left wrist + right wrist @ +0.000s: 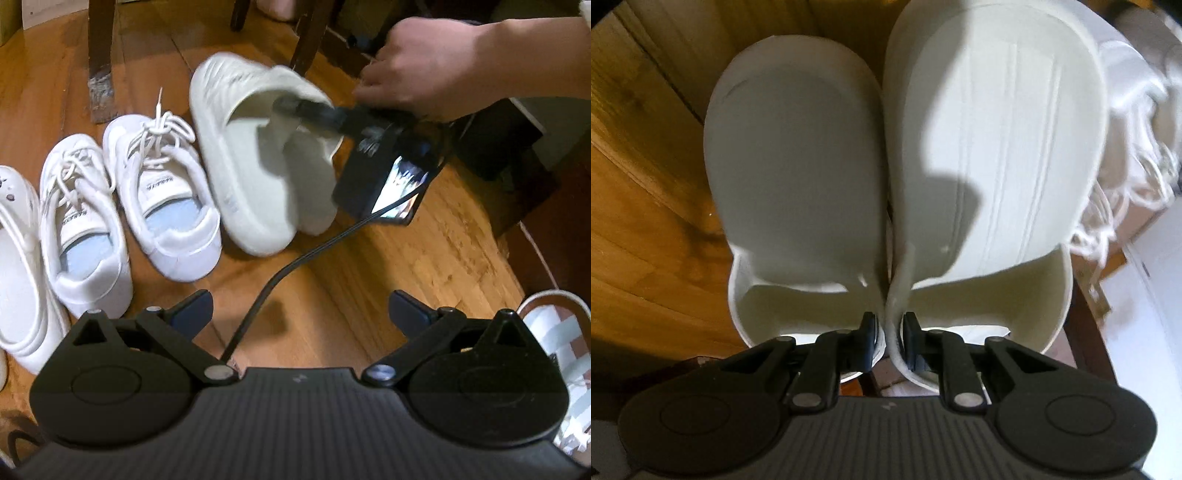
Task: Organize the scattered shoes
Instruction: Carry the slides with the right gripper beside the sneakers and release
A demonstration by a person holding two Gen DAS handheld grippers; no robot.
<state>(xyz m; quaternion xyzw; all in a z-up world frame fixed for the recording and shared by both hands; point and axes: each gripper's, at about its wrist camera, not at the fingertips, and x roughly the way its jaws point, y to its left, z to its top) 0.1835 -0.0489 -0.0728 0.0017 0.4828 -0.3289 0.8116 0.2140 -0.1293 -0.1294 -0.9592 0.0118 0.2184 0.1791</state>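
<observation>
A pair of cream slippers [255, 155] is held side by side by my right gripper [295, 107], which reaches into them from the right. In the right wrist view the right gripper [890, 339] is shut on the touching inner walls of the two slippers [798, 155]. The slippers are at the right end of a row of shoes on the wooden floor. Two white lace-up sneakers [159, 184] stand left of them, heels toward me, with a white clog [18, 266] at the far left. My left gripper [301, 314] is open and empty, low over the floor in front of the row.
Dark wooden chair legs [101, 59] stand behind the row. A black cable [280, 273] runs from the right gripper across the floor. Dark furniture [517, 155] is at the right. A white and green object [554, 332] lies at the right edge.
</observation>
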